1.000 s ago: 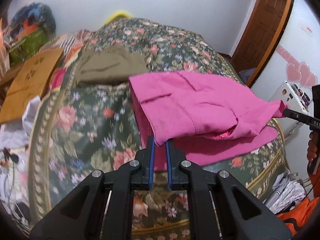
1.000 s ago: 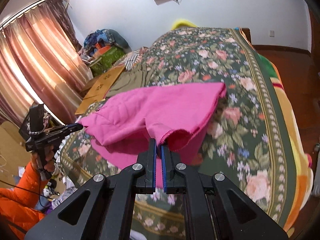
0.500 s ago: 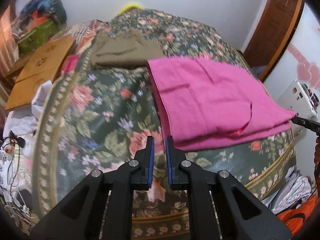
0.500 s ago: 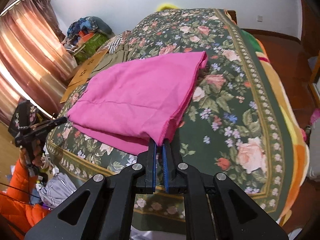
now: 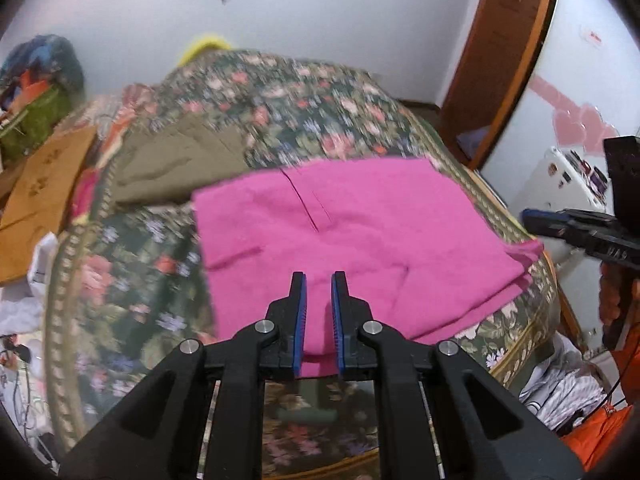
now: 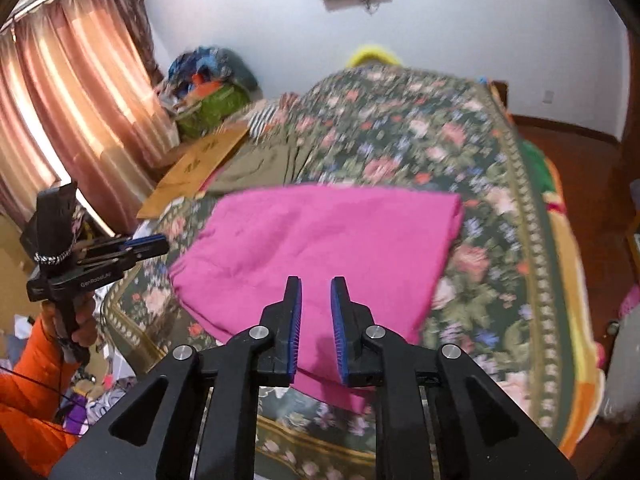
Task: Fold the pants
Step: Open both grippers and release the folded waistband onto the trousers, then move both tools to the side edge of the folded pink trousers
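While my left camera catches the wooden door [image 5: 500,52] and a white appliance [image 5: 568,184] off to the side, only my right camera shows the striped pink curtains [image 6: 68,120] and the orange-sleeved hand [image 6: 80,328] holding the other tool. On my left gripper [image 5: 319,280] the jaws are spread with nothing between them, hovering over the near edge of the pink pants [image 5: 352,240]; on my right gripper [image 6: 316,284] the jaws are likewise parted and empty above the same cloth [image 6: 320,248]. These pants lie folded into a flat, roughly rectangular stack of soft matte fabric at the near end of the bed [image 5: 132,264], with a seam and pocket line visible in the left view and one corner hanging a little past the bed's edge. Under them the bedspread is a dark floral print with a patterned border. Beyond them sits a folded olive garment [image 5: 176,160], with flat brown cardboard [image 5: 44,192] just beside the bed and a heap of bright bags [image 6: 212,92] against the wall. Much of the background is smeared by blur. My own gripper frames block the nearest strip of the bed in both views.
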{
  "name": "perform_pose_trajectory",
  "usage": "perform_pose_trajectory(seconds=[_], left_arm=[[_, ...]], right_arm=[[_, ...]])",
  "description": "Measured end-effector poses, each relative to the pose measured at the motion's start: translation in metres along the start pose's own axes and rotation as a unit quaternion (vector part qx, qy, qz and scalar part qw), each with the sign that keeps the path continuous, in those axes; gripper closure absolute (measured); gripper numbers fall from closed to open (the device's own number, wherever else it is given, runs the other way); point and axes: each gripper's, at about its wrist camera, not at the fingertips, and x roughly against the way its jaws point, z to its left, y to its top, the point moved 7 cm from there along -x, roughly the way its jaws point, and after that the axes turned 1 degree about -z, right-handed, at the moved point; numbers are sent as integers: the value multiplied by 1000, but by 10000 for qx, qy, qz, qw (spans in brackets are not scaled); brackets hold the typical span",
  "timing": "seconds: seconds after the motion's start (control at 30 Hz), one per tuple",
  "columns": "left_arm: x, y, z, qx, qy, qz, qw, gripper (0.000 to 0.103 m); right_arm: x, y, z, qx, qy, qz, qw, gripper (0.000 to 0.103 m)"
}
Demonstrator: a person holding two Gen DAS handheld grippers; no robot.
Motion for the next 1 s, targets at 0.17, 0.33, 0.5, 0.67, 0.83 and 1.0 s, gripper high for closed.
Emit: perform_pose_trajectory(seconds=[0.17, 0.33, 0.5, 0.67, 0.83, 1.0], left_arm=[[-24, -29, 9, 177, 22, 442, 9989, 92], [-20, -44, 10, 169, -9, 417, 9990, 91], [-10, -39, 15, 101, 24, 465, 9989, 90], [8, -6, 37, 130, 425, 28, 9990, 57], [0, 28, 70, 382, 685, -81, 9969, 56], [-30, 62, 102, 598, 976, -12, 9934, 56]], right_arm=[[-35, -39, -1, 0, -13, 699, 9976, 89], [-25, -57, -10, -197, 114, 750, 9969, 89], [-14, -58, -14, -230, -50, 866, 9960, 89], [4, -33, -25, -104, -325, 612, 9975, 75], [14, 4, -41, 1, -601, 116, 9981, 59], [8, 37, -65, -38, -918, -219, 9955, 51]])
